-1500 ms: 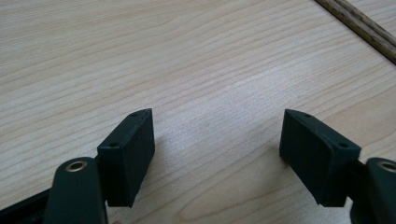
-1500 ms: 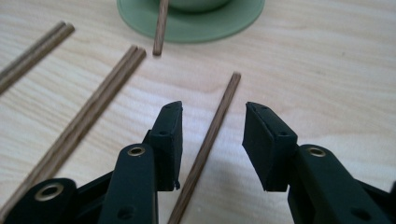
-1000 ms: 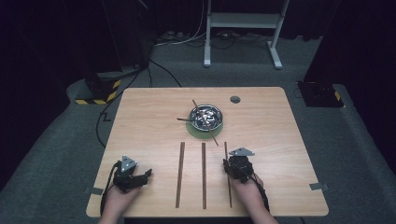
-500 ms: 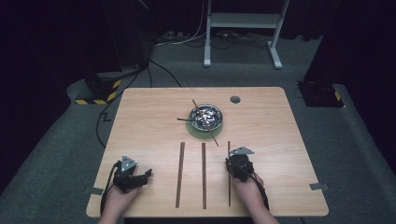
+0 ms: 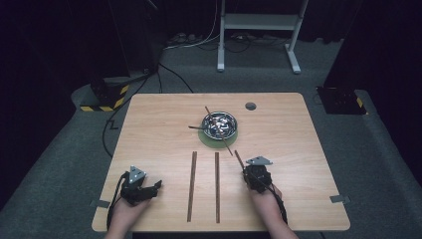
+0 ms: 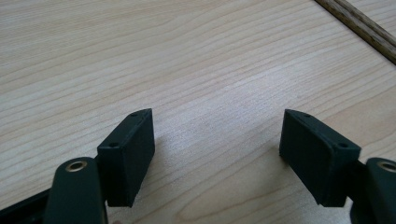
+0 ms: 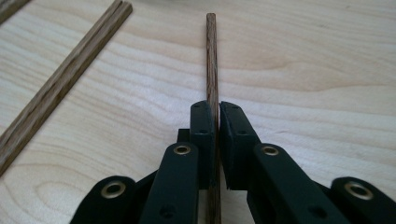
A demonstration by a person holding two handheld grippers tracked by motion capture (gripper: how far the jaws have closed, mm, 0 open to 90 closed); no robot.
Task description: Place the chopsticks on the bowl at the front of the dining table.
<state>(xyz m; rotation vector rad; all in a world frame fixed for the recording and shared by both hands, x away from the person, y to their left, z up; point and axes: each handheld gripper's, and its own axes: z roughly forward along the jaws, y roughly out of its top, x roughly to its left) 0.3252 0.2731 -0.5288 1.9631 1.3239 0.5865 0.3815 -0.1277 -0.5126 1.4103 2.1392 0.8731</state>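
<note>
— Since a second ago, what has moved?

— Only the third stick (image 5: 239, 159): its far end has swung a little left on the desk (image 5: 298, 134), toward the bowl. It lay straight before; now it slants. Both hands sit where they were.

— And the right tongs (image 5: 245, 169)?

— Their jaws have just been closing, with that stick between them. In the right gripper view the pads (image 7: 203, 126) are clamped on the stick (image 7: 211, 60), which runs straight ahead past them, flat on the wood.

— The left tongs (image 5: 158, 184)?

— Apart, jaws wide, bare desk between them (image 6: 219, 140), near the front left corner.

— What else is there?

— 2 more sticks (image 5: 192, 185) lie side by side between the hands, and a metal bowl (image 5: 219, 124) stands on a green mat further back, with thin sticks across it.
</note>
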